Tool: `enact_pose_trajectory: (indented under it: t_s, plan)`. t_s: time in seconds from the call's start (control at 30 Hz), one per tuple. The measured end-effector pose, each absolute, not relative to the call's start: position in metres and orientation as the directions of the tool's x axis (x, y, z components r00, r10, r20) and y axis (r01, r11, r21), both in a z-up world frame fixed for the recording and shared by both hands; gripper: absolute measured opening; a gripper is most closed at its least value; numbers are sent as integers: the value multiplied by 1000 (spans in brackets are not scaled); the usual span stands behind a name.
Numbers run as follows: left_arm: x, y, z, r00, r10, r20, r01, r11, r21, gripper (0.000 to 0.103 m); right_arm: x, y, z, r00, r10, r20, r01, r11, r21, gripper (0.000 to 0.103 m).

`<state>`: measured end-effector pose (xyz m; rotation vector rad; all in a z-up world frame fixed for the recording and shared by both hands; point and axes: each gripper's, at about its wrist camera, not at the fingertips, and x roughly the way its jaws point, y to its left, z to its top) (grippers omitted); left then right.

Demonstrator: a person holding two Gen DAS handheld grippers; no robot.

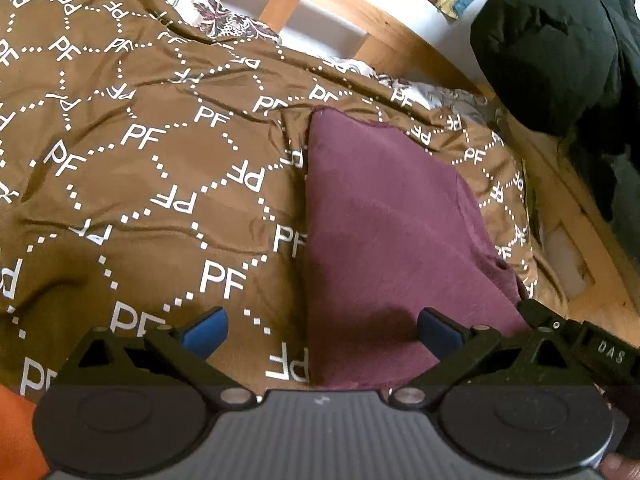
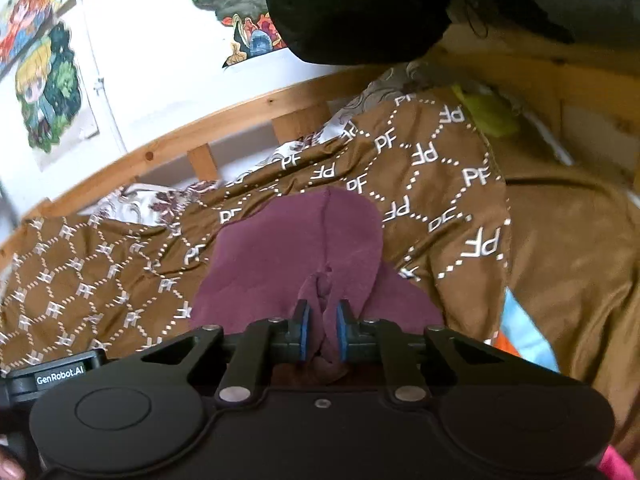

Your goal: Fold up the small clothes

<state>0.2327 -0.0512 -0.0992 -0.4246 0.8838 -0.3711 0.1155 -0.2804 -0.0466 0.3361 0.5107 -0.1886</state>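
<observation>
The right gripper pinched a bunched edge of the maroon garment; the left gripper gaped empty above it. Carrying that edge across evenly would probably have kept the fold square.

Maroon garment lies on the brown bedspread, one edge bunched.

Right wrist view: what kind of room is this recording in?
Most likely a bedroom, on a bed: a wooden bed frame runs along the wall, a brown PF-print cover is spread over it, and cartoon posters hang on the wall.
</observation>
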Motion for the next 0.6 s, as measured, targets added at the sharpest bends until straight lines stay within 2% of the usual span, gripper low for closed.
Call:
enact_pose_trajectory:
  t_s: [0.13,0.3,0.53,0.6]
  plan:
    - [229,-55,-101,577,-484,-658,167,859,-485,102,110,-296,-52,825,-118,-553,344,881,325,0]
    - [229,-62,-103,568,-487,-663,196,863,-466,102,103,-311,-61,810,-73,-582,377,825,422,0]
    - [233,-63,-113,549,-493,-675,185,859,-477,102,101,-315,-61,837,-55,-544,365,797,480,4]
    - [234,-64,-115,546,-491,-679,183,861,-475,102,100,-318,-62,855,-29,-518,345,778,526,15]
